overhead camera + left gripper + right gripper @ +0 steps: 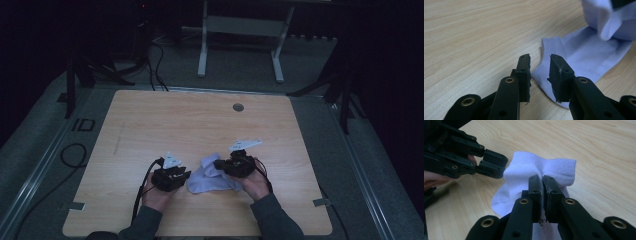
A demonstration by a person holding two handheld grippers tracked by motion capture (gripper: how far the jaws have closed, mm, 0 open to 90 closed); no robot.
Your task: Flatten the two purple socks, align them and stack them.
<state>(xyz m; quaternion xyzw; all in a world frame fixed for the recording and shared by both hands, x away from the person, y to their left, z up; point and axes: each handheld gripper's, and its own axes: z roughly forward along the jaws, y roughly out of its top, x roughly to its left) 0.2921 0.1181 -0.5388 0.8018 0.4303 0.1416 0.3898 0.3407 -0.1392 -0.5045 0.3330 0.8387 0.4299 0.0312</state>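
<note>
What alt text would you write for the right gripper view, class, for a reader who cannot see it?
The right gripper has its black jaws pinched shut on a fold of a white sock, above a light wooden table. The left gripper reaches in from the upper left, close beside the sock.

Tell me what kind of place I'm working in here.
Probably a lab or recording studio set up for data collection: a bare wooden table on grey carpet, dark curtained surroundings, black stands at its corners and cables on the floor. A white sock is the only work item.
</note>
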